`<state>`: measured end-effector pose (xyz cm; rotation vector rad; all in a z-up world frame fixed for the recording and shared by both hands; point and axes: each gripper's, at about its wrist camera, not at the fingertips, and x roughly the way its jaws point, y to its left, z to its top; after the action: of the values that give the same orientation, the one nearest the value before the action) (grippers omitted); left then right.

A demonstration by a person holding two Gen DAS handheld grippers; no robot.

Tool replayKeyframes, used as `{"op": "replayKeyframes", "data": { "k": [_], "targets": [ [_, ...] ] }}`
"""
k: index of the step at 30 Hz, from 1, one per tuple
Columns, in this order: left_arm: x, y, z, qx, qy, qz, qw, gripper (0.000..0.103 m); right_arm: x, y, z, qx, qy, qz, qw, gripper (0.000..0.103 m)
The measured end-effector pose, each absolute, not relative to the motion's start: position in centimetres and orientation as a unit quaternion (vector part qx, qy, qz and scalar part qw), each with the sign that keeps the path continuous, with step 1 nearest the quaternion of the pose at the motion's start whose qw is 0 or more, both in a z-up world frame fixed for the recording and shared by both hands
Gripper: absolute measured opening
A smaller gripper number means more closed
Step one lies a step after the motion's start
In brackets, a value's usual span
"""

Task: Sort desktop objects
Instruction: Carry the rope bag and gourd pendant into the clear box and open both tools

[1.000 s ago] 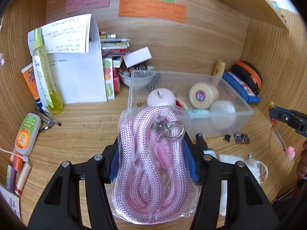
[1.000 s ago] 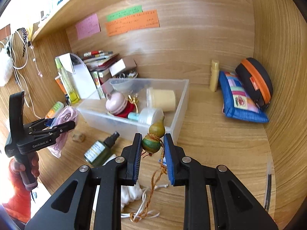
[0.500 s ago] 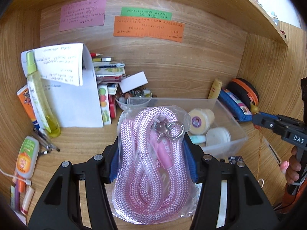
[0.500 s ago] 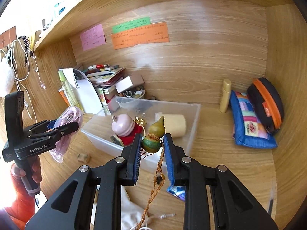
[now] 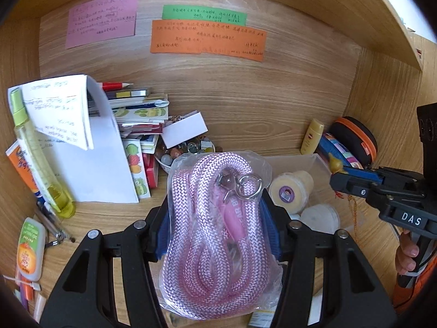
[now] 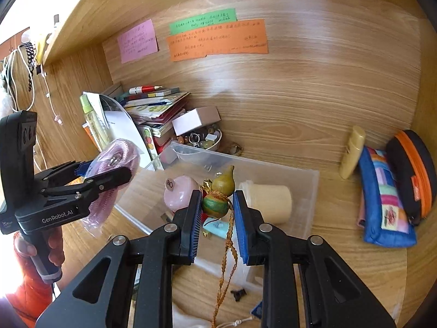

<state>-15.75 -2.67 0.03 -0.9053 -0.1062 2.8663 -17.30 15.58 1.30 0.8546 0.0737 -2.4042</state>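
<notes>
My left gripper (image 5: 215,229) is shut on a clear bag holding a coiled pink rope (image 5: 218,235) with a metal clasp; it is held above the desk in front of the clear plastic bin (image 5: 319,164). From the right wrist view that same left gripper (image 6: 109,172) and the bagged pink rope (image 6: 117,153) hang left of the bin (image 6: 308,191). My right gripper (image 6: 217,207) is shut on a small green-and-yellow gourd charm (image 6: 218,196) with an orange tassel cord, held over the bin. In the left wrist view the right gripper (image 5: 338,175) enters from the right, the gourd charm (image 5: 334,164) at its tip.
The bin holds a pink round jar (image 6: 180,194), a cream cylinder (image 6: 269,202) and a white lid (image 5: 319,218). Books, papers and a bead bowl (image 6: 204,139) crowd the back left; a spray bottle (image 5: 38,153) stands left. A yellow tube (image 6: 352,151) and pouches (image 6: 385,199) lie right.
Both grippers have moved forward and a little up with their loads; the bin now lies closer under them. The right gripper has come nearer in the left wrist view.
</notes>
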Motion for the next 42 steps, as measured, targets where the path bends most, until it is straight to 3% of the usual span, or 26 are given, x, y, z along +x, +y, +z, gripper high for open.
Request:
{"op": "replayKeyframes", "data": {
  "k": [12,28,42],
  "targets": [
    [-19.8,-1.6,-1.1,-0.317,-0.025,0.946,0.060,0.056,-19.8,13.1,1.0,0.327,0.042,-0.898,0.291,0.021],
    [-22.3,-0.1,-4.3,-0.344,0.004,0.938,0.045,0.056,-21.6,11.9,-3.7,0.383,0.071,-0.873,0.294,0.021],
    [-22.1,0.9,-5.0,-0.356,0.022,0.933,0.047,0.063,-21.9,11.3,-4.6,0.387,0.107,-0.876,0.266,0.021]
  ]
}}
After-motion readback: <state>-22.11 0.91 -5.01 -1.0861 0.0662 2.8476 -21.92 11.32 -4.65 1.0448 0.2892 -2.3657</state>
